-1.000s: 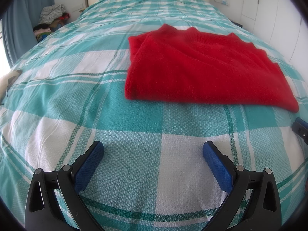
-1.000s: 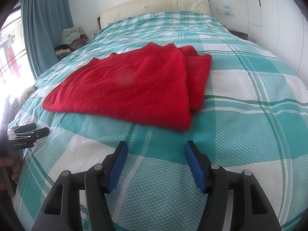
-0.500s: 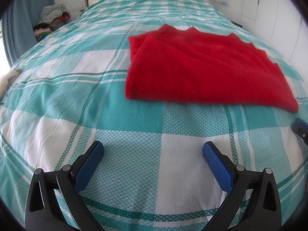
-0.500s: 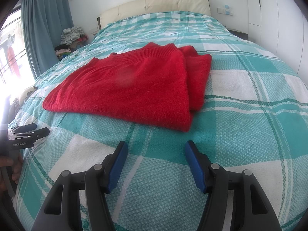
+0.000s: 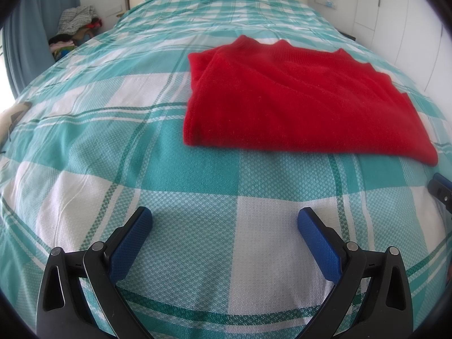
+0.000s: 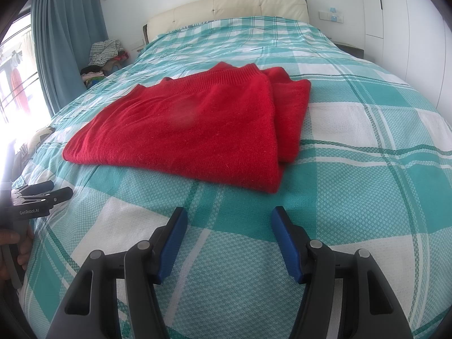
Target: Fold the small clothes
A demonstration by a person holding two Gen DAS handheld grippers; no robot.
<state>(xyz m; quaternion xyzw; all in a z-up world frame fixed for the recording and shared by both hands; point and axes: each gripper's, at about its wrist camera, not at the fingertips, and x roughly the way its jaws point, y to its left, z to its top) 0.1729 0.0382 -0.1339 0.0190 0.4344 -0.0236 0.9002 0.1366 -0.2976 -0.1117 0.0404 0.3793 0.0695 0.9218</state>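
Note:
A red knitted sweater (image 5: pixel 296 96) lies folded flat on the teal and white checked bedspread (image 5: pixel 141 155); it also shows in the right wrist view (image 6: pixel 195 127), with a folded layer along its right side. My left gripper (image 5: pixel 224 219) is open and empty, hovering over the bedspread short of the sweater's near edge. My right gripper (image 6: pixel 228 217) is open and empty, just short of the sweater's near right corner. The left gripper also shows at the left edge of the right wrist view (image 6: pixel 42 193), and the right gripper's tip at the right edge of the left wrist view (image 5: pixel 440 188).
A cream headboard (image 6: pixel 226 5) stands at the far end of the bed. A pile of clothes (image 6: pixel 106 56) sits beside the bed at the back left, next to blue curtains (image 6: pixel 67 42). White wardrobe doors (image 6: pixel 409 14) line the right wall.

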